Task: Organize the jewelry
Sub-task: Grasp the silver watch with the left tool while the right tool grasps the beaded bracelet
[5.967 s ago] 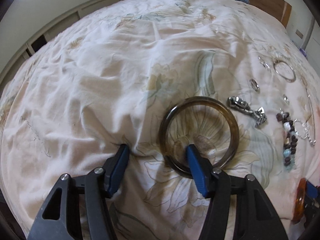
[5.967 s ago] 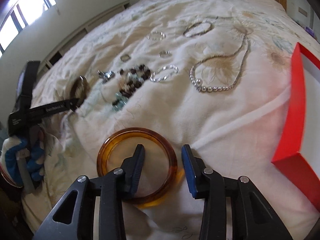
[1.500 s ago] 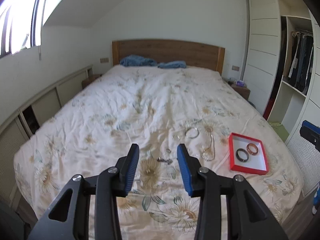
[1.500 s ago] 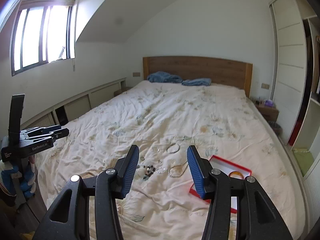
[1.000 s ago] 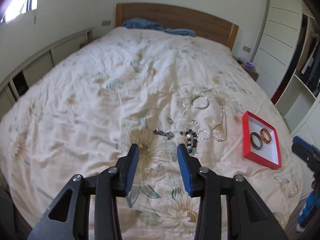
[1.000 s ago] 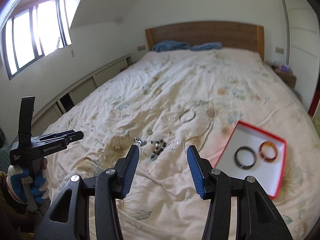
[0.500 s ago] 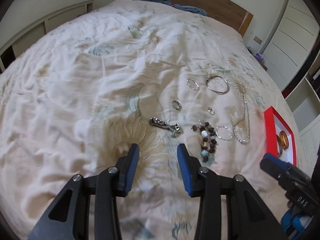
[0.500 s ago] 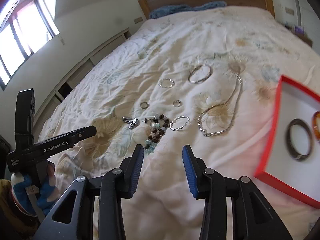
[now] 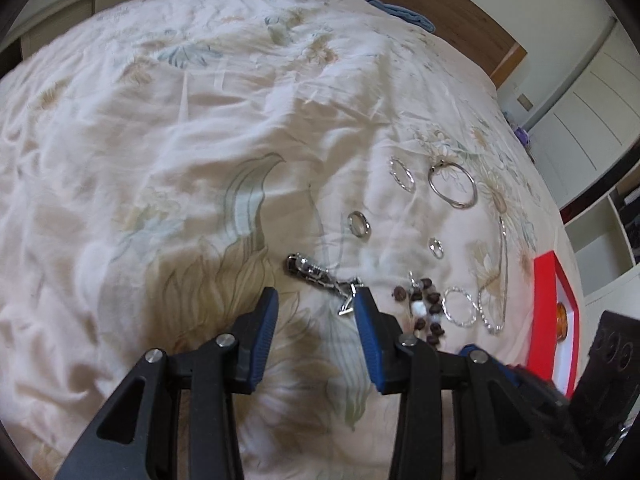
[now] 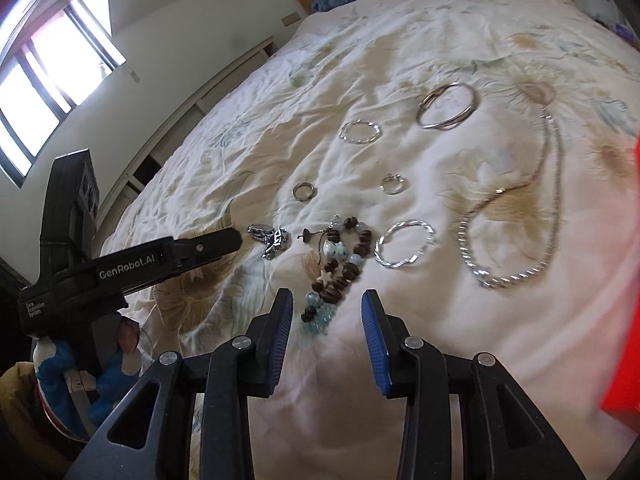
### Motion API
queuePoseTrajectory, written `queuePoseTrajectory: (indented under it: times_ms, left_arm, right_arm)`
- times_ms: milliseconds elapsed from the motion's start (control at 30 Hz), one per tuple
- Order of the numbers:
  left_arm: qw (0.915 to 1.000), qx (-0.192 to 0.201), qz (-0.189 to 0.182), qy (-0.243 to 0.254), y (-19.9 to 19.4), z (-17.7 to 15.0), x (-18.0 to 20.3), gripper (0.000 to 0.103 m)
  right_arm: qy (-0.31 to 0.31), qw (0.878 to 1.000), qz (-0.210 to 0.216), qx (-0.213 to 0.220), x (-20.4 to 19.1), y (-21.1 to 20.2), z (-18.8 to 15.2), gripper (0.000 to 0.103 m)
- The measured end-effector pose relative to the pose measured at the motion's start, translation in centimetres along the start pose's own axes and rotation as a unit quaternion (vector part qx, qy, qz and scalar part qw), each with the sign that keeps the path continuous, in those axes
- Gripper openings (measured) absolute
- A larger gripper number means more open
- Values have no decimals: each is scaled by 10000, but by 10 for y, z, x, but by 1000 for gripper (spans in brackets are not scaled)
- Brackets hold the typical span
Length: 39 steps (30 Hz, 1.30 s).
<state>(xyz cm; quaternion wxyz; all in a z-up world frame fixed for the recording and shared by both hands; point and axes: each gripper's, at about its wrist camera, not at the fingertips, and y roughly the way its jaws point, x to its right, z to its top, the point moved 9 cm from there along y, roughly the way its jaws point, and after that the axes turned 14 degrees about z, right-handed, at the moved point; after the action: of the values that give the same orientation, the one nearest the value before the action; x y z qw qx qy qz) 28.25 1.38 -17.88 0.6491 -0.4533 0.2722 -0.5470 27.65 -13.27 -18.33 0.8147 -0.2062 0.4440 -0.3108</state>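
Both grippers hang empty over the bedspread [image 9: 168, 128], left gripper [image 9: 314, 314] half-open framing the metal clasp piece [image 9: 316, 274], right gripper [image 10: 326, 318], jaws just narrowing, lining up the beaded bracelet [image 10: 340, 260], red box [image 9: 554, 312] waiting by the bed's right edge.

Floral bedspread [image 9: 168, 128], wooden headboard [image 9: 452, 12], bright window [image 10: 44, 80], white wardrobe doors [image 9: 576, 120]

left gripper [image 9: 314, 300] agape, right gripper [image 10: 326, 304] narrowing, empty
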Motion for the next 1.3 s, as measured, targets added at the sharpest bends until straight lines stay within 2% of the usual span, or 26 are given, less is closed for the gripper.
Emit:
queuePoseTrajectory:
  times_ms: [233,367,500,733,800,933,967,1100,1300]
  left_arm:
    - [9990,-337,-116,-283,28,-1,3,37]
    - [9974,-547,-20,-477,41,1,0,37]
    - [9960,-733,189,-464,48,2,2,38]
    - [9921,-1003,167,-729,60,6,-1,36]
    - [9921,-993,238,-725,63,8,0,36]
    - [9934,-822,499,-624,67,11,5,35]
    - [9937,-784,535,-595,66,11,6,34]
    - [9953,-599,589,-491,60,11,4,25]
    - [9976,-359,295,-508,39,3,-1,24]
  right_arm:
    - [67,9998,101,-148,9,20,0,37]
    - [102,9996,206,-192,12,30,1,37]
    - [88,9993,288,-211,12,42,7,37]
    - [15,9993,288,-244,11,58,13,36]
    - [-31,9993,248,-266,12,62,13,34]
    - [33,9993,265,-254,18,59,10,14]
    - [113,9992,316,-237,20,59,10,12]
    - [173,9990,357,-218,19,54,10,12]
    - [254,9988,398,-129,12,39,4,11]
